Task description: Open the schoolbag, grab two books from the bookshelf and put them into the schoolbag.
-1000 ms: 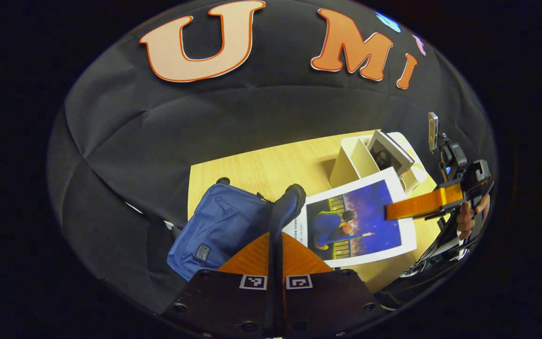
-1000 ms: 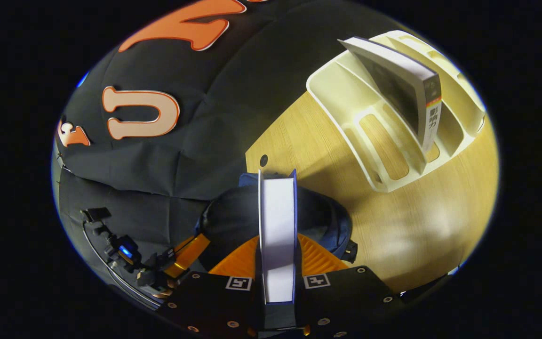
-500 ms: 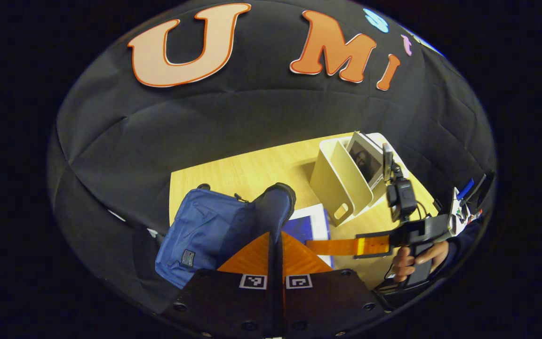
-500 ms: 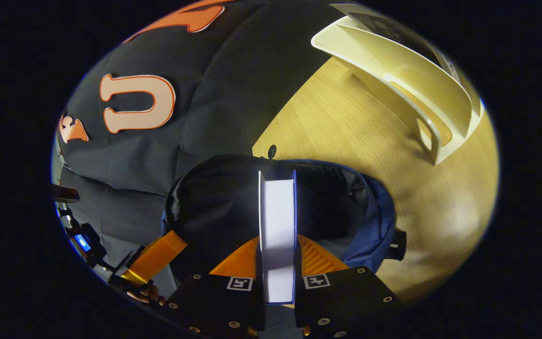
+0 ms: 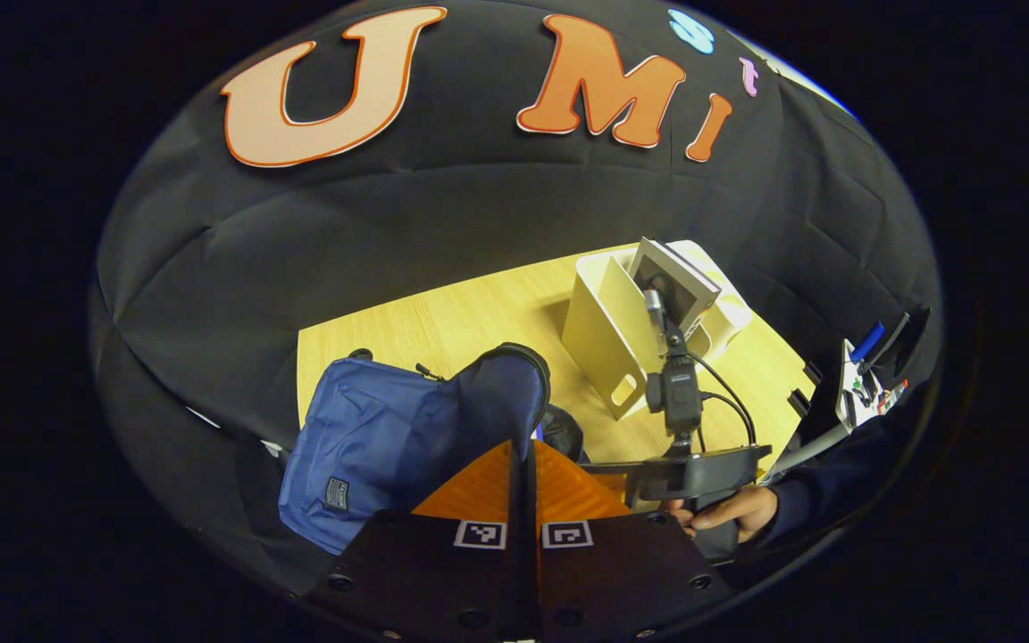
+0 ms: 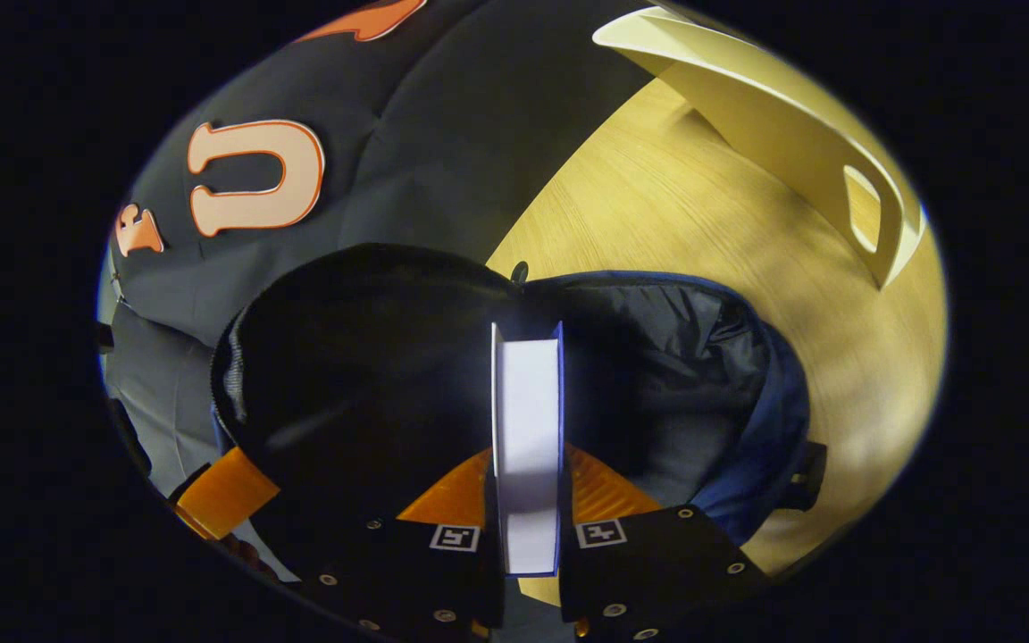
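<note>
1. your right gripper (image 6: pixel 525 500) is clamped on a white-paged book (image 6: pixel 527 429), held edge-on, its far end inside the open mouth of the blue schoolbag (image 6: pixel 738 446). holding it thin-side-first looks meant to let it slide in without catching the rim.
2. your left gripper (image 5: pixel 522 482) has its fingers closed narrow on the schoolbag's raised flap (image 5: pixel 501 402). this grip seems to hold the opening up and wide for the book.
3. the schoolbag (image 5: pixel 363 446) lies on the wooden table (image 5: pixel 443 321), near its left end in the left gripper view.
4. the cream bookshelf (image 5: pixel 604 339) stands well apart to the right, with a second book (image 5: pixel 671 286) leaning in a slot, waiting to be taken.
5. the bag's interior is black, so you cannot tell how deep the book sits or whether it touches the bottom.
6. in the left gripper view, a hand (image 5: pixel 738 509) and a dark sleeve show at lower right; the book itself is hidden behind the flap.
7. the bookshelf (image 6: pixel 800 152) is cut off at the edge of the right gripper view.
</note>
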{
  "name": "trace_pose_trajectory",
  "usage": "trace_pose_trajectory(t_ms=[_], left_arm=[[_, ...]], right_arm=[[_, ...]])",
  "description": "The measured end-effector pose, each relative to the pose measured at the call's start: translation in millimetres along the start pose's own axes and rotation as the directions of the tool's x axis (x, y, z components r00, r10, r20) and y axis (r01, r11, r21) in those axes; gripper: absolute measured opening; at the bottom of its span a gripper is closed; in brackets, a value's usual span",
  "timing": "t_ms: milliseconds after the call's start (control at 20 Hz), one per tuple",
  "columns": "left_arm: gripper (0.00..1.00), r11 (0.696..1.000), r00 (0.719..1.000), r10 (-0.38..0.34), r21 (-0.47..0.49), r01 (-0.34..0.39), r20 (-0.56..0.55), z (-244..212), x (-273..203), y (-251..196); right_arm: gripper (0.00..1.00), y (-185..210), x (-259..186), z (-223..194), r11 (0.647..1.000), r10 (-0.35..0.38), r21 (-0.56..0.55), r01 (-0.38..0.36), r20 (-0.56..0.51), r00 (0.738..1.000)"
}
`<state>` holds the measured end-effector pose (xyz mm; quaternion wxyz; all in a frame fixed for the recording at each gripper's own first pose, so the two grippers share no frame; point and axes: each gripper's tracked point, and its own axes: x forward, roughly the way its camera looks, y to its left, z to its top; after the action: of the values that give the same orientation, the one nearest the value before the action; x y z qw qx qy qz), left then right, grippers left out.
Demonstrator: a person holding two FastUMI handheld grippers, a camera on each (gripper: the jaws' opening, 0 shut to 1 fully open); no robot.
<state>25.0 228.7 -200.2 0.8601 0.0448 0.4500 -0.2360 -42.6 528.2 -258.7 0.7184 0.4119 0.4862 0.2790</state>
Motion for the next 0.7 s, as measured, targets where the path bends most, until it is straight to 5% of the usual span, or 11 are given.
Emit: trace_pose_trajectory(t_ms=[150,350,400,700], left_arm=[[0.01,1.0,1.0,0.013,-0.015,-0.013,0.004,-0.7,-1.2,3.9],[0.01,1.0,1.0,0.025,-0.019,-0.025,0.011,-1.3,-1.4,4.7],[0.01,0.999,0.999,0.031,-0.019,-0.03,0.012,-0.7,-1.4,5.7],[0.01,0.998,0.999,0.043,-0.051,-0.042,0.021,-2.9,1.5,6.0]], right_arm=[[0.34,-8.0,4.7,-15.9,0.996,-0.09,-0.008,0.09,-0.088,0.992],[0.96,-35.3,-3.7,-20.1,0.974,-0.21,-0.112,0.198,-0.107,0.972],[0.96,-44.5,-13.9,-21.3,0.962,-0.26,-0.117,0.245,-0.139,0.955],[0.97,-33.8,-62.3,26.1,0.941,-0.293,-0.194,0.278,-0.055,0.954]])
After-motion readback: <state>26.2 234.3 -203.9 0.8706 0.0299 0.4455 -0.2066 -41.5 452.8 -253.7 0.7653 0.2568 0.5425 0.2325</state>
